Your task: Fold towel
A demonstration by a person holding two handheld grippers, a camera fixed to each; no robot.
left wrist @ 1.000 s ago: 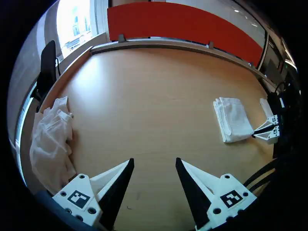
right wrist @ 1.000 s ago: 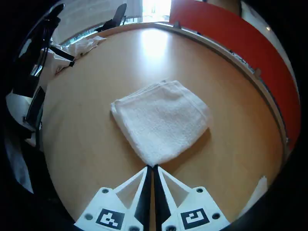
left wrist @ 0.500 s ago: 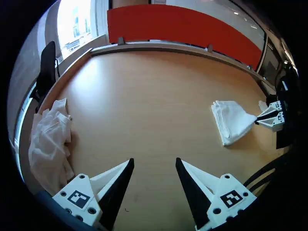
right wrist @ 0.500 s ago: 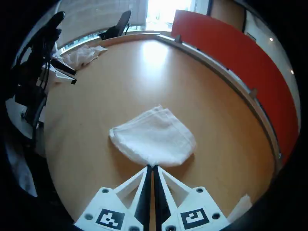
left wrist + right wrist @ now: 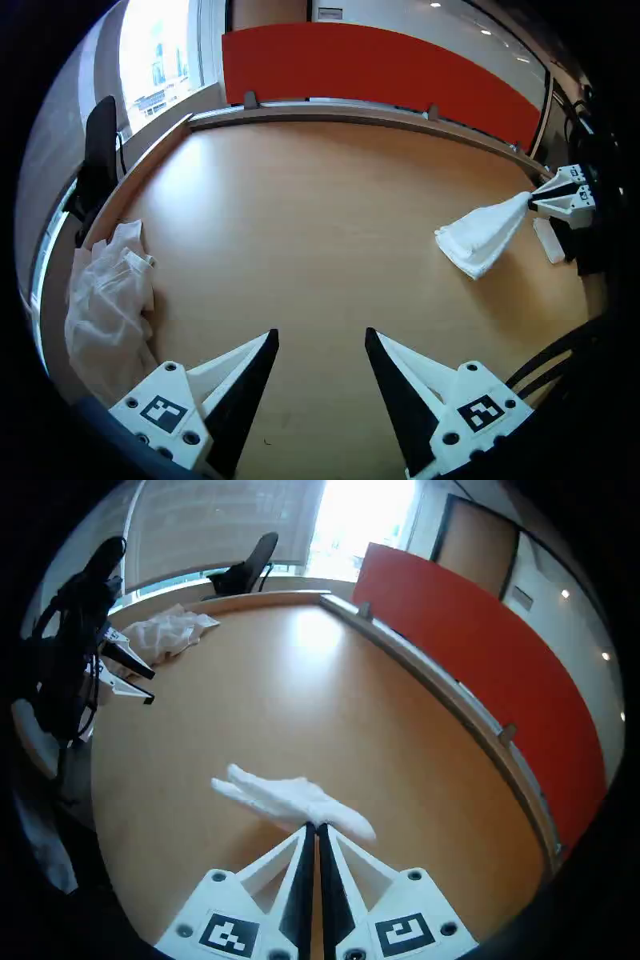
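The towel [image 5: 288, 798] is pinched tight by a corner in the right gripper [image 5: 318, 828] — hung slanting down toward the table [image 5: 320, 216]. The left gripper [image 5: 318, 336] is held wide open.

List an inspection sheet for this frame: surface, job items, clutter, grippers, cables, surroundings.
Surface: light wooden tabletop, bare in the middle.
Job's things: folded white terry towel, hanging from one pinched corner; contact with the table unclear.
Clutter: crumpled white cloth pile at the table edge.
Grippers: left hand-held gripper open, holding nothing; right hand-held gripper shut on the towel corner.
Cables: black cables near the left hand-held gripper.
Surroundings: red partition panel along the far edge; black office chair; bright window.
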